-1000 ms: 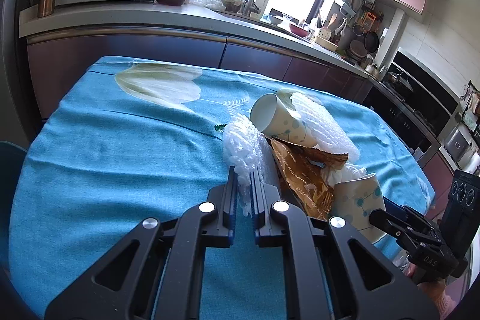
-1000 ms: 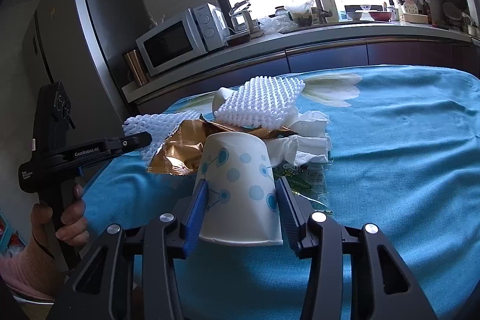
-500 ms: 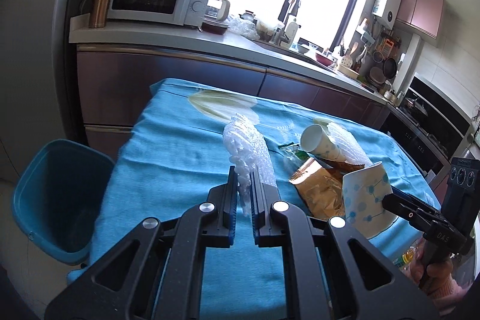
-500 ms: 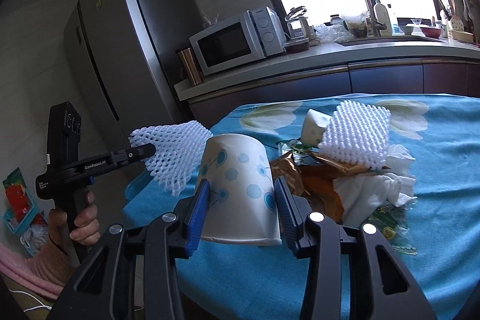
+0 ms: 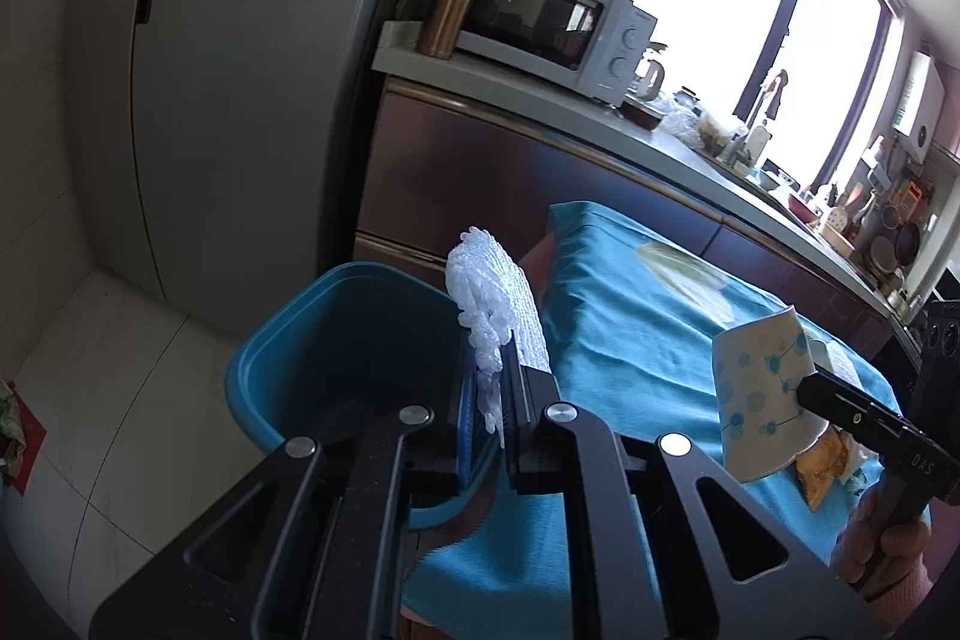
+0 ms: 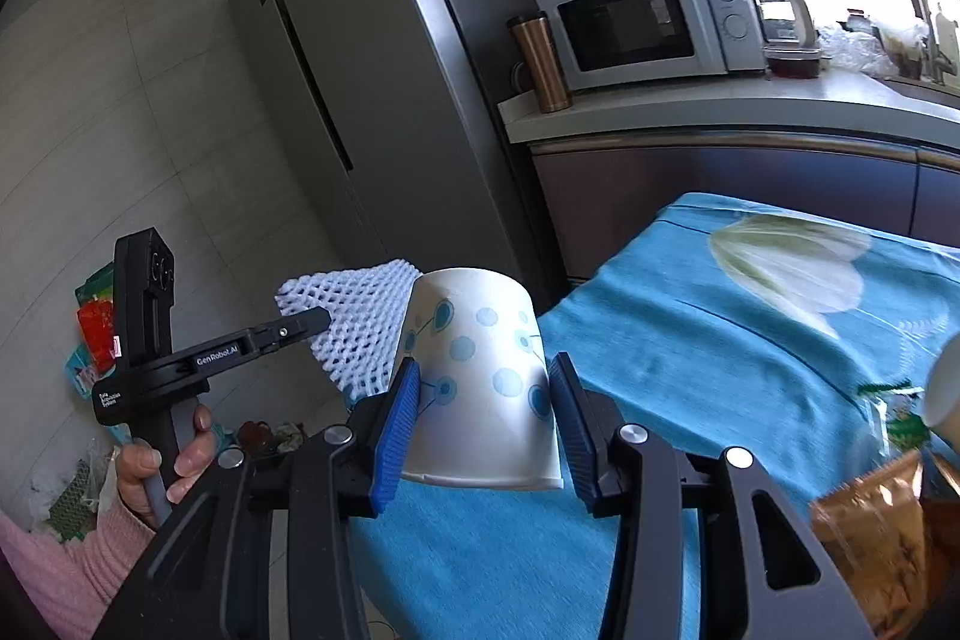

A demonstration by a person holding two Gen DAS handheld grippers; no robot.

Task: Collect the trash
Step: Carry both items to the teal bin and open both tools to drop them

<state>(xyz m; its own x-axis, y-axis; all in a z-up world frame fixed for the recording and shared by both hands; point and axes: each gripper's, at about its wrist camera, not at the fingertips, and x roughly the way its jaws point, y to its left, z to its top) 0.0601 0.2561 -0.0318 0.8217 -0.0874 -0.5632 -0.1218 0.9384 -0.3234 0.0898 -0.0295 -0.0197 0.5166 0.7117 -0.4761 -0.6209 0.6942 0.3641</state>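
Note:
In the left wrist view, my left gripper [image 5: 489, 388] is shut on a white foam net [image 5: 498, 316], which hangs over the near rim of a blue bin [image 5: 312, 340] on the floor beside the table. My right gripper [image 6: 483, 370] is shut on an upside-down white paper cup with blue dots [image 6: 474, 370], held above the table's left end. The left wrist view shows that cup [image 5: 762, 400] at the right. The right wrist view has the foam net [image 6: 354, 322] and the left gripper [image 6: 318, 319] just left of the cup.
The table carries a blue cloth [image 6: 720, 340]. A gold wrapper [image 6: 870, 526] and another cup [image 6: 945, 388] lie at its right. A grey fridge [image 6: 372, 100] and a counter with a microwave [image 6: 648, 22] stand behind. Loose packets [image 6: 96, 316] sit on the floor at left.
Both grippers swung left from the trash pile to the table's end, carrying the net and the cup. The blue bin has come into view under the left gripper.

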